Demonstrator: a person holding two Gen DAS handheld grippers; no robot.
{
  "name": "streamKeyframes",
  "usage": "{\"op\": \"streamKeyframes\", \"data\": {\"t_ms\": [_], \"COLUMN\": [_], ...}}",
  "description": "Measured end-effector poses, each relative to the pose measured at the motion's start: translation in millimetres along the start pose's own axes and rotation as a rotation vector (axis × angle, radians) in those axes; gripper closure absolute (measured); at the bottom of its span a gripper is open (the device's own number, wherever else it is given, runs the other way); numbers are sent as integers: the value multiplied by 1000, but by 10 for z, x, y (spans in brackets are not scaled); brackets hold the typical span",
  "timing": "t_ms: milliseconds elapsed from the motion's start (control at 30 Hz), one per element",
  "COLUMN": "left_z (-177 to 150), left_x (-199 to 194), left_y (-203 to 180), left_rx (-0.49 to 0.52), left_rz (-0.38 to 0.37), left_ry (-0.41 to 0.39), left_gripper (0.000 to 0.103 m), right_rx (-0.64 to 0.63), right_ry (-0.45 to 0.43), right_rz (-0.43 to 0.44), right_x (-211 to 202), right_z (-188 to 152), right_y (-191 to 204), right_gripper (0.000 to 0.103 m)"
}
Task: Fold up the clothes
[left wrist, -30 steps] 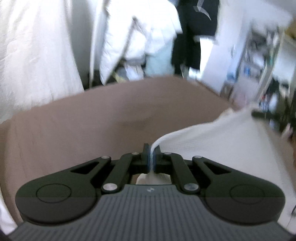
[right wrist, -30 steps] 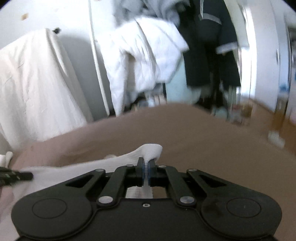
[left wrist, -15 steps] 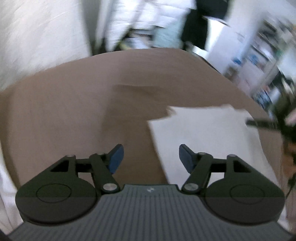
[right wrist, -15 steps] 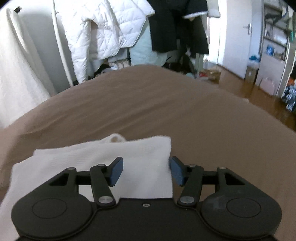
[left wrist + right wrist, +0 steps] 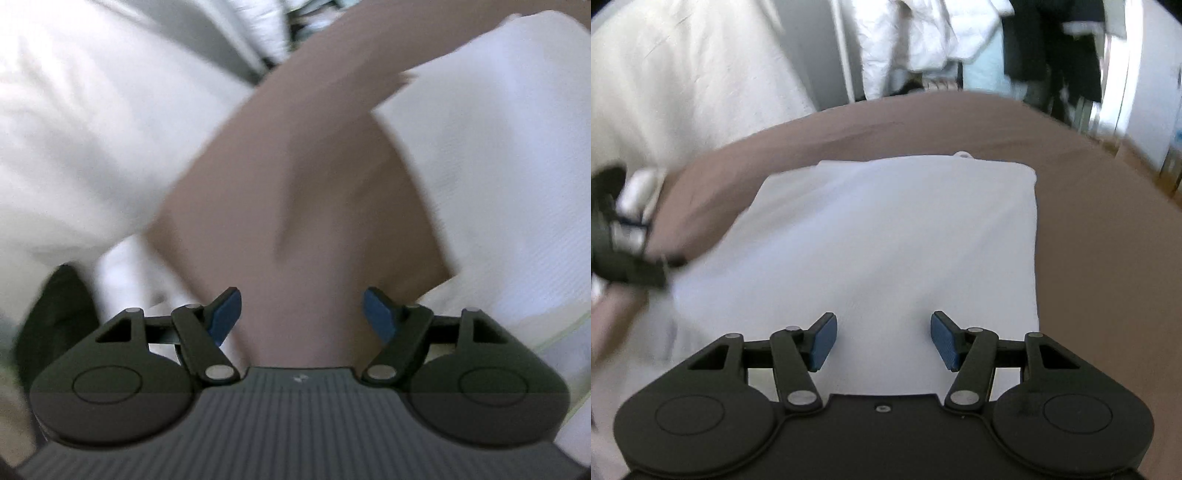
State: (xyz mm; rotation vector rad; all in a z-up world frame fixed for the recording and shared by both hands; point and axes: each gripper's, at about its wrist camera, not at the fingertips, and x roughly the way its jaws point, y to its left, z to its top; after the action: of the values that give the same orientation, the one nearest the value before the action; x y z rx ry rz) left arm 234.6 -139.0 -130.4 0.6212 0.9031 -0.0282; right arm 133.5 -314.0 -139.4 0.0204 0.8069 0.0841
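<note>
— On the brown bed, toward its near edge, lies the white garment, folded into a flat rectangle with a small loop poking out at its far edge.

— How does the cloth look?

— Smooth, faintly ribbed, with shallow creases running slantwise. Its right side is a clean straight line; the left side is blurred.

— And the bed itself?

— One plain brown sheet with a soft ridge near the far edge. Beyond that edge hang a white quilted jacket and dark clothes; a large white sheet drapes past the far left corner.

— The tongs?

— The right tongs stand released above the garment's near edge, blue pads apart, nothing between them. The left tongs have just been opening and are released too, over bare brown sheet, the garment off to their right. From the right wrist view they show dimly at the bed's left edge.
</note>
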Motion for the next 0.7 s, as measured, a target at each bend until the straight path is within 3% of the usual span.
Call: {"op": "streamKeyframes", "data": {"t_ms": [67,167,200,300,367,500,600,633,667,700], "left_z": [-95,-329,-422,-710,-853,-856,-834,-829,-821,-806], "left_x": [-169,-386,-464,-729,-796,-740,-626,-633,-649,-696], "left_y": [207,465,466,307,282,-20,-264,-308,-344,-345], "left_rx": [-114,-271,-275,-189,-252,-214,-157,-136,-116,-102], "left_rz": [-58,-279,-311,-315,-458,-499,-510,-508,-504,-495], "left_ry": [10,7,10,20,25,-4,-44,-62,-79,-92], "left_gripper": [31,31,33,34,40,45,50,59,85,92], "right_rx": [-49,-72,-75,-69,-3,111,104,96,92,89], "right_ry": [-49,-59,-55,-41,-30,-20,-21,-20,-19,-17], "right_rz": [13,50,55,69,71,87,80,75,72,70], "right_x": [-203,-409,-459,-575,-615,-717,-788,-810,-830,-847], "right_z": [-135,-290,-347,-511,-656,-885,-926,-931,-938,-947], "right_y": [123,200,215,233,138,42,83,90,89,82], "right_gripper": [41,37,37,37,37,37,37,37,37,37]}}
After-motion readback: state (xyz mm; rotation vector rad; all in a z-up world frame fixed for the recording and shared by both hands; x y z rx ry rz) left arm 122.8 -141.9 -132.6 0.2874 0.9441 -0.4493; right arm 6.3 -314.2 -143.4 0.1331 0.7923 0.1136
